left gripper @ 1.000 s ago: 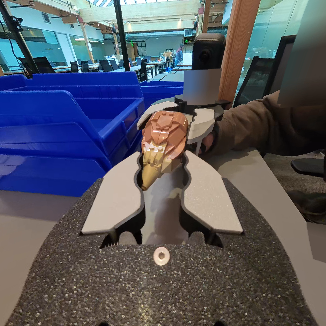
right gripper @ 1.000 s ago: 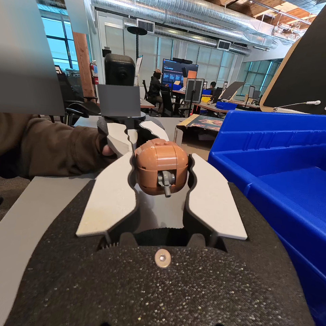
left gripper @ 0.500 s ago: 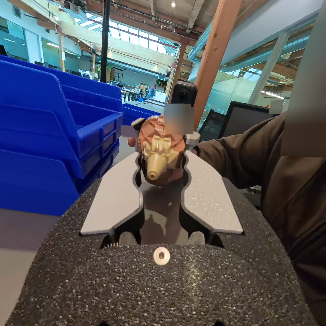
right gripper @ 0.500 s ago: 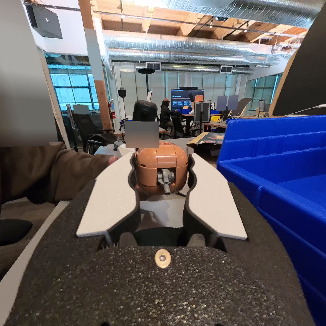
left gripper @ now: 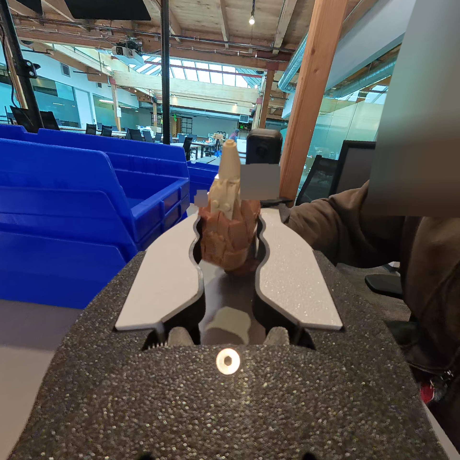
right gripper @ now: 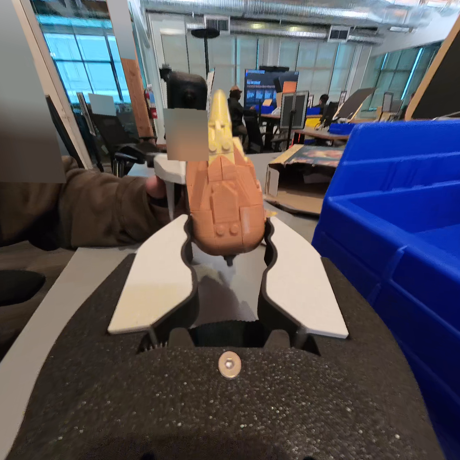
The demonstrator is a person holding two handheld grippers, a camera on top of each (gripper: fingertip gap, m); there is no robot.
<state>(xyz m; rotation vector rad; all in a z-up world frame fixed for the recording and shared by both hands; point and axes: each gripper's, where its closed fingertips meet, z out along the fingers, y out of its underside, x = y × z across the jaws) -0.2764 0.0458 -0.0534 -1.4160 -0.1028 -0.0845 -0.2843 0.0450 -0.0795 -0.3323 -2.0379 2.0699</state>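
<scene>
A brown brick-built piece point(left gripper: 229, 239) with a tan cone tip point(left gripper: 229, 169) stands upright, tip up, above the grey table. My left gripper point(left gripper: 227, 224) is shut on its lower brown body. My right gripper point(right gripper: 227, 224) faces it from the other side and is shut on the same piece point(right gripper: 224, 204), whose tan tip point(right gripper: 220, 119) rises above the fingers. In the right wrist view one white finger point(right gripper: 169, 169) of the left gripper shows just behind the piece. The right gripper's fingers are hidden behind the piece in the left wrist view.
Stacked blue bins point(left gripper: 87, 199) stand close on the left gripper's left, and a blue bin point(right gripper: 398, 199) is close on the right gripper's right. A grey table point(right gripper: 37, 311) lies below. A person's brown sleeve point(left gripper: 348, 231) reaches in. An open cardboard box point(right gripper: 298, 179) sits behind. My two grippers' fingertips are within a few centimetres of each other.
The piece has turned from tip-down toward the left camera to tip-up. Both grippers stayed shut on it and lifted with it.
</scene>
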